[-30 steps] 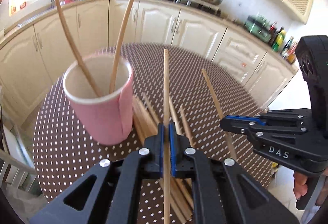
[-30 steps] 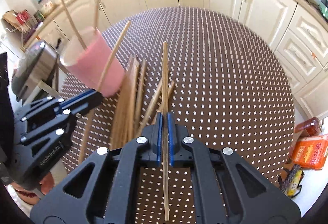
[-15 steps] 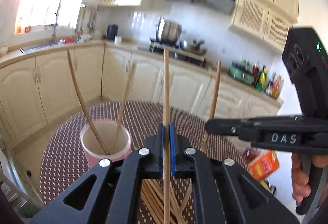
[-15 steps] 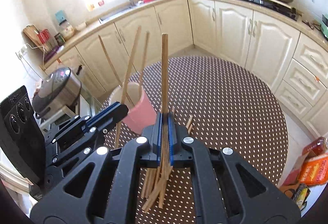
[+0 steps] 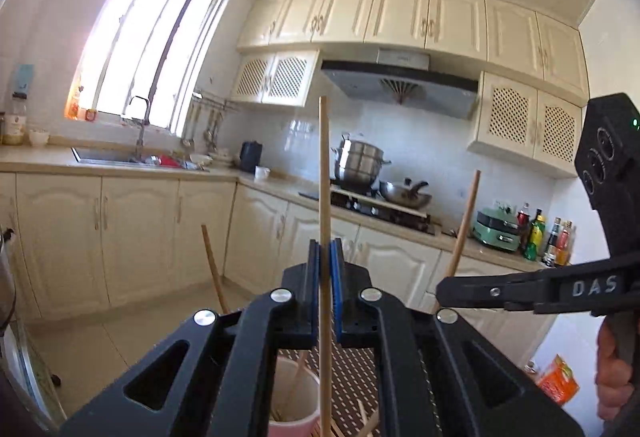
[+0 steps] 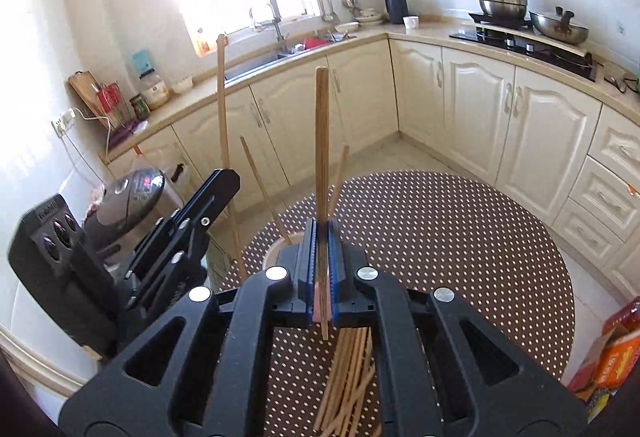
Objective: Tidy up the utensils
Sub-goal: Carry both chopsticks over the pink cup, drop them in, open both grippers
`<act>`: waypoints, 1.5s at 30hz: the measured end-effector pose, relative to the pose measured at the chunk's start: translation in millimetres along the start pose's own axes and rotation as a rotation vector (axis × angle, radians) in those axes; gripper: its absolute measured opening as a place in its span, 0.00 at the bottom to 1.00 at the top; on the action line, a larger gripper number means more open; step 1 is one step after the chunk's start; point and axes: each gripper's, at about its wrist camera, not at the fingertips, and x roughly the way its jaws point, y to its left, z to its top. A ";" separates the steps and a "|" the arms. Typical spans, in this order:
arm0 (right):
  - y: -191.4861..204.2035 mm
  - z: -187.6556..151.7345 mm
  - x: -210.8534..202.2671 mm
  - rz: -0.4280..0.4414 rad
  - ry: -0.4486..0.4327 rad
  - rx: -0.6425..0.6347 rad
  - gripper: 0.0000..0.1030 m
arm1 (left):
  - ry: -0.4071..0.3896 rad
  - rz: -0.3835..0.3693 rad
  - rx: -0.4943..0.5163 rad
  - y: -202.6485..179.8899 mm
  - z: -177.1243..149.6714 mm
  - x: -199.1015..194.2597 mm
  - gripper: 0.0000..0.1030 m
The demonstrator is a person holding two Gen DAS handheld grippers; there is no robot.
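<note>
Both views are brightly lit by daylight from the window [image 5: 160, 49], which is blown out to white in the right wrist view and ringed by a pinkish flare on the wall in the left one. Strong fisheye bending is seen at the edges, with dark vignetted corners. The cabinets [image 6: 480, 105] are rendered sharply; little blur is seen.

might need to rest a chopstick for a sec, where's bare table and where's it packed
Bare dotted table runs from the loose chopstick pile out to the right and far rim, toward the cabinets. It is crowded on the left: the pink cup with chopsticks leaning in it, the left tongs over that side, and the pile under the right tongs.
</note>
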 end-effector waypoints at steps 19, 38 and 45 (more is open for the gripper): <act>19.5 36.3 1.8 0.020 -0.127 -0.025 0.06 | -0.089 0.084 0.019 27.8 -19.9 32.9 0.06; 7.4 12.3 37.1 0.004 -0.026 0.009 0.06 | -0.012 0.073 -0.006 39.5 -44.7 25.1 0.06; 7.1 9.0 40.5 0.005 -0.011 0.016 0.06 | -0.007 0.077 0.000 36.8 -41.5 15.6 0.24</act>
